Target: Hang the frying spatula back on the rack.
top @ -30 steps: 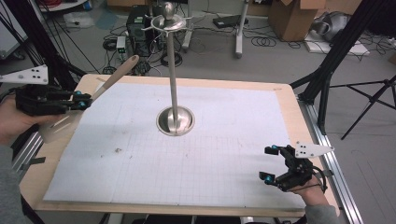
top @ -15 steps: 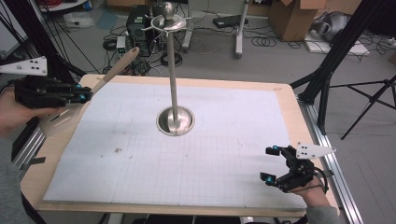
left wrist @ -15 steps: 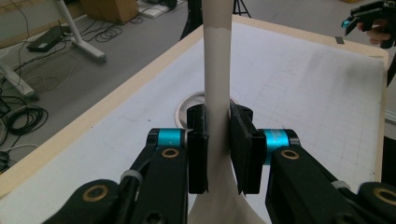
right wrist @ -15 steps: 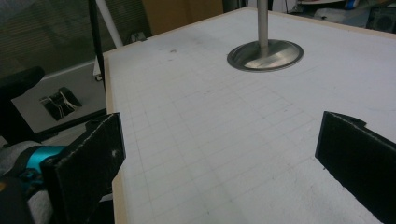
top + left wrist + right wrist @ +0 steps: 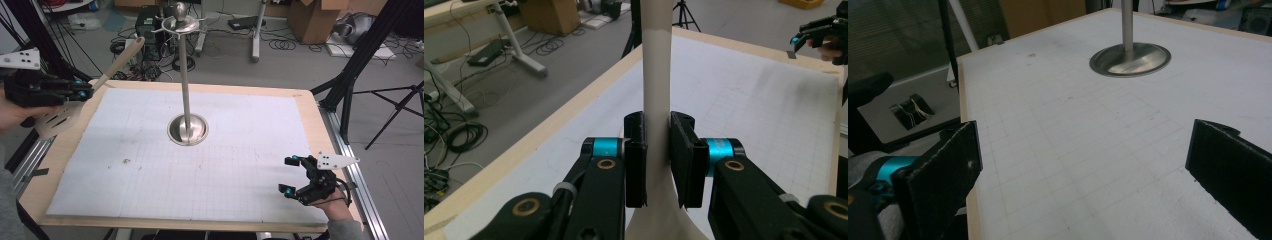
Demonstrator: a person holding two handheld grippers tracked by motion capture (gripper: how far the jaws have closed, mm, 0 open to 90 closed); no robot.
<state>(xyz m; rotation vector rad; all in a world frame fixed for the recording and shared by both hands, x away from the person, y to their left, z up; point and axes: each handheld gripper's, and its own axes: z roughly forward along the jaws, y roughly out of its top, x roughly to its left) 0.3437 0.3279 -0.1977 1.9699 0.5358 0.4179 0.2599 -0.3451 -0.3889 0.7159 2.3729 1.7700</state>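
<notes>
- The left gripper (image 5: 82,91) is held in the air beyond the left edge of the table (image 5: 310,107), near its far left corner
- Its two black jaws are clamped on the handle of a pale wooden spatula (image 5: 90,92), which is lifted clear of the table
- In the high view the spatula's handle slants up and away towards the far side, and its slotted blade hangs lower, just beside the person's left hand (image 5: 17,110)
- In the left gripper view the gripper (image 5: 657,150) has the pale handle (image 5: 656,75) pinched between the pads, the handle running straight up the middle and widening towards the blade at the bottom
- The right gripper (image 5: 292,175) sits low over the near right corner of the white grid mat (image 5: 250,150), with its jaws spread wide and nothing between them
- In the right gripper view the two pads (image 5: 943,172) stand far apart over the mat (image 5: 1073,150)
- A metal stand (image 5: 186,75) rises upright from a round base in the middle of the mat, with small hooks around its top
- The stand's base (image 5: 1130,59) lies well apart from the right gripper, and the spatula is well to the left of the pole
</notes>
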